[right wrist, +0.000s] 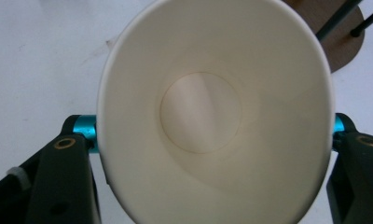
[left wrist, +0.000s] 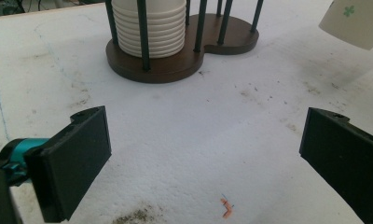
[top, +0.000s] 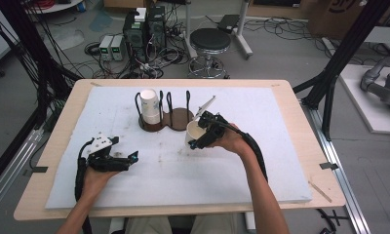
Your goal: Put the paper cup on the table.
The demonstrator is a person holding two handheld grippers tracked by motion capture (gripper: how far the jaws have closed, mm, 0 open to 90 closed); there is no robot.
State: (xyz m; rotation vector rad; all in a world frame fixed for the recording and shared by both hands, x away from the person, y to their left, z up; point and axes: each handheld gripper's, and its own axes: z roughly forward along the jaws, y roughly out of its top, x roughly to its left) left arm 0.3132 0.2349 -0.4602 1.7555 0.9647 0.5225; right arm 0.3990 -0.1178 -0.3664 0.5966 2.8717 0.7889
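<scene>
High view: light wooden table (top: 290,105) covered by a white foam mat (top: 261,161), stained in spots. Dark brown wooden cup holder with black upright rods (top: 176,119) sits at the far middle of the mat; its left bay holds a stack of white paper cups (top: 150,105), tilted a bit, its right bay has bare base.

Right gripper (top: 200,134), black, held in the person's right hand (top: 234,142), sits just near-right of the holder and is clamped on a single white paper cup (top: 194,132). Cup is off the mat, tipped, mouth facing the camera side. Right gripper view: cup's open mouth and round bottom (right wrist: 201,112) look straight at the lens, jaws pressing the cup wall on both sides, holder base at far right.

Left gripper (top: 121,159), black with a white top piece, in the left hand (top: 93,178), low over the near-left of the mat, well apart from the holder. Left gripper view: jaws spread wide, nothing between them, bare mat below with a small orange scrap (left wrist: 227,208); ribbed cup stack (left wrist: 152,25) in the holder ahead, held cup's side at far right.
</scene>
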